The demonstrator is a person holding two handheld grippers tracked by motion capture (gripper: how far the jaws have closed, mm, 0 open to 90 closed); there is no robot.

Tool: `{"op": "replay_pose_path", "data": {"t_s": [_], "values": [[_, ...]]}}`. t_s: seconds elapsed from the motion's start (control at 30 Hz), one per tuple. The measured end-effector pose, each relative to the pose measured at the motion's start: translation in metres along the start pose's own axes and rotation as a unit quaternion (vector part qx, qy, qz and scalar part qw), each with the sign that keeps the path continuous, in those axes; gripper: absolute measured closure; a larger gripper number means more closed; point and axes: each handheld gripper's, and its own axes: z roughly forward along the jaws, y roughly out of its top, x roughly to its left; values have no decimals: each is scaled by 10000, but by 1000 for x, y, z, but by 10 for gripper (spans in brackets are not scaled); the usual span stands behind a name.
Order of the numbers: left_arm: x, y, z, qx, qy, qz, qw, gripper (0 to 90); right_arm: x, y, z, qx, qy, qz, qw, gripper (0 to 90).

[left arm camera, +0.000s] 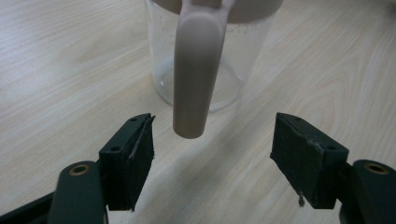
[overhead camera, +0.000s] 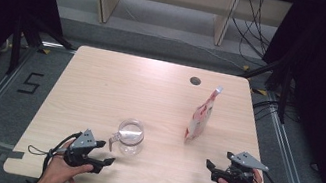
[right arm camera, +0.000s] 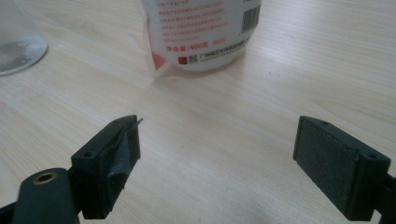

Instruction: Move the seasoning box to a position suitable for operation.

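A clear glass jug (overhead camera: 131,135) with a pale handle (overhead camera: 113,140) stands near the table's front middle. In the left gripper view the jug (left arm camera: 163,70) is close ahead, and its handle (left arm camera: 196,70) hangs down towards the gap between the jaws. My left gripper (overhead camera: 106,153) is open just left of that handle (left arm camera: 215,123), touching nothing. A white and red stand-up pouch (overhead camera: 201,116) stands upright to the right of the jug. My right gripper (overhead camera: 211,171) is open and empty, a short way in front of the pouch (right arm camera: 201,32), as its own view shows (right arm camera: 219,125).
The wooden table (overhead camera: 116,83) has a round cable hole (overhead camera: 195,81) at the back right. The jug's base (right arm camera: 16,46) shows at the left edge of the right gripper view. Black curtains and metal floor rails flank the table.
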Motion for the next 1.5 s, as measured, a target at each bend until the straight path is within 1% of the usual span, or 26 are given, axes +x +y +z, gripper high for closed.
{"op": "replay_pose_path", "data": {"t_s": [0.03, 0.1, 0.17, 0.23, 0.4, 0.43, 0.47, 0.5, 0.57, 0.63, 0.7, 0.73, 0.77, 0.8, 0.87, 0.9, 0.93, 0.97, 1.03, 1.07, 1.1, 1.2, 1.3, 1.33, 1.43, 1.5], "values": [[-1, 2, -1, 49, -10, 105, 9999, 310, 0, 0, 0, 16, 24, 13, 10000, 155], [-2, 4, -1, -11, -55, 162, 9999, 326, 1, 0, 0, 9, 38, -4, 10000, 156], [-4, 6, -2, -46, -55, 137, 9999, 336, 1, 0, 1, 1, -57, -66, 10000, 157], [-5, 9, -3, -64, -61, 224, 9997, 367, 4, -1, -1, 55, 16, 113, 9999, 159], [-3, 12, -3, -38, -5, 337, 9994, 415, 3, -1, -1, 55, 39, 71, 10000, 164], [-2, 14, -3, -36, 61, 362, 9993, 434, 0, -1, 1, 6, -35, -141, 9999, 168], [-2, 16, -3, -98, 61, 330, 9994, 449, 2, -1, 1, 61, -19, -75, 10000, 169], [-2, 17, -4, -56, 129, 409, 9991, 467, 2, -1, 0, 98, 31, -103, 9999, 172], [-1, 20, -6, -116, 172, 414, 9989, 500, 2, -1, 1, 58, 102, -105, 9999, 177], [-1, 21, -6, -125, 140, 443, 9988, 522, 2, -1, 1, 62, 104, -108, 9999, 178], [0, 21, -6, -120, 140, 452, 9988, 551, 5, -2, 0, 117, 94, 40, 9999, 180], [0, 21, -6, -120, 140, 452, 9988, 563, 5, -2, 0, 112, 105, 16, 9999, 183], [1, 22, -6, -80, 182, 553, 9983, 576, 6, -2, 0, 118, 114, 38, 9999, 185], [1, 22, -5, -117, 160, 569, 9982, 585, 2, -1, 1, 61, 148, -145, 9998, 186], [1, 22, -3, -106, 179, 514, 9985, 597, 4, -2, 2, 79, 168, -98, 9998, 189], [2, 23, -3, -73, 178, 617, 9979, 613, 4, -1, 2, 120, 254, -189, 9994, 194], [2, 23, -3, -78, 194, 626, 9978, 623, 8, -2, 0, 221, 191, 7, 9996, 196], [2, 23, -3, -122, 198, 586, 9980, 632, 5, -2, 3, 126, 238, -199, 9994, 197], [4, 24, -4, -147, 195, 533, 9983, 655, 6, -2, 3, 145, 249, -216, 9994, 201], [4, 24, -4, -197, 178, 425, 9987, 669, 6, -2, 3, 150, 259, -219, 9993, 203], [5, 24, -5, -242, 148, 432, 9987, 686, 6, -2, 3, 157, 253, -241, 9993, 203], [6, 26, -6, -178, 190, 612, 9978, 723, 6, -2, 3, 147, 263, -236, 9993, 207], [6, 26, -5, -200, 148, 647, 9976, 726, 6, -2, 3, 146, 273, -240, 9992, 212], [6, 26, -5, -199, 122, 598, 9979, 727, 6, -2, 3, 146, 283, -232, 9992, 213], [8, 26, -5, -178, 136, 717, 9972, 728, 6, -2, 3, 144, 303, -243, 9991, 215], [8, 26, -4, -236, 117, 671, 9974, 729, 6, -2, 3, 144, 309, -248, 9991, 216]]}}
